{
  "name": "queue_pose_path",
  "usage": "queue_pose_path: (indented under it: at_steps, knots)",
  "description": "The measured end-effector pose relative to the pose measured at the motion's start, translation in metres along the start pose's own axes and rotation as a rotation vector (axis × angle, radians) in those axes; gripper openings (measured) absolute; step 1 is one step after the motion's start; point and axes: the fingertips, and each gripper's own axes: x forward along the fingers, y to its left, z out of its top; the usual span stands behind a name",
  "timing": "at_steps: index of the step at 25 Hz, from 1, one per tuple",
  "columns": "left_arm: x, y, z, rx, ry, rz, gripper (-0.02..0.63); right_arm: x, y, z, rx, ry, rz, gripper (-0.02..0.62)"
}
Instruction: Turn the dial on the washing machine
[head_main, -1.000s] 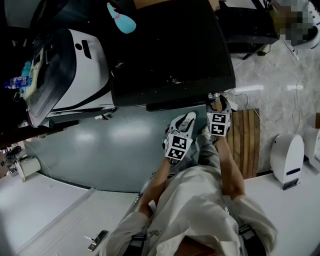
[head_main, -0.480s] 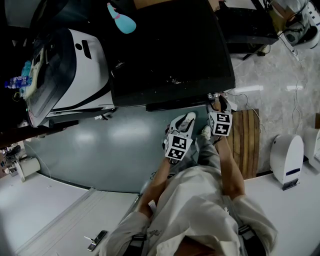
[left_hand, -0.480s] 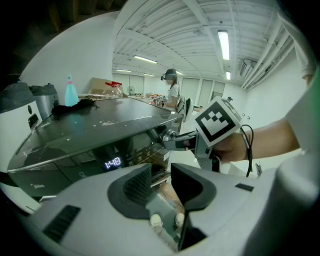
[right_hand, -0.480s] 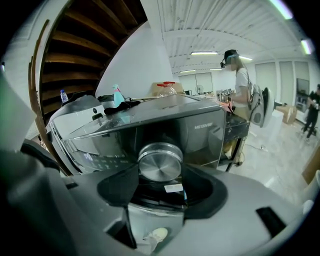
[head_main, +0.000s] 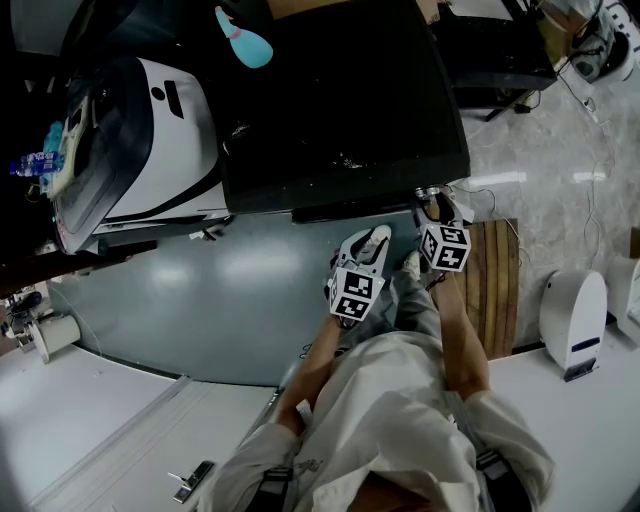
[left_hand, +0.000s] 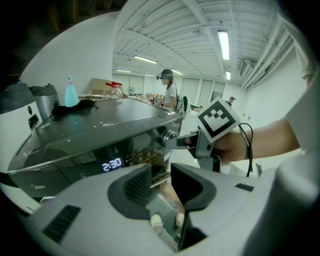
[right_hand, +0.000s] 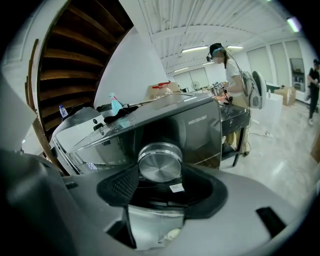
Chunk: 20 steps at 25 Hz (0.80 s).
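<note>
Since a second ago the marker cube (head_main: 445, 247) on the right claw (head_main: 433, 196) has rolled from square-on to tilted. The claw's tip has stayed at the same spot on the front edge of the washing machine (head_main: 340, 90). The left claw (head_main: 372, 238) has not shifted.

In the right gripper view the round, brushed-metal dial (right_hand: 160, 161) sits between the two jaws (its flat face turned toward the camera). The jaws close on its sides, so the right claw grips the dial. The dial stands out from the machine's dark front panel, near the panel's right end.

The left claw hangs just beside the right one, in front of the machine and apart from it. Its jaws stand a little apart with nothing between them. In its view a lit display (left_hand: 111, 164) on the panel reads 2:30, to the left of the dial.

A blue spray bottle (head_main: 243, 38) stands upright at the back of the machine's dark top. A white appliance (head_main: 150, 140) stands beside the machine on its left.
</note>
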Motion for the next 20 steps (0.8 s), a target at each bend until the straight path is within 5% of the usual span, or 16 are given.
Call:
queue_pose_path:
  at_steps: [20]
  knots:
    - [-0.0026, 0.0003, -0.0006, 0.002, 0.007, -0.001, 0.129, -0.0022, -0.0013, -0.0011, 0.221, -0.038, 0.082, 0.268]
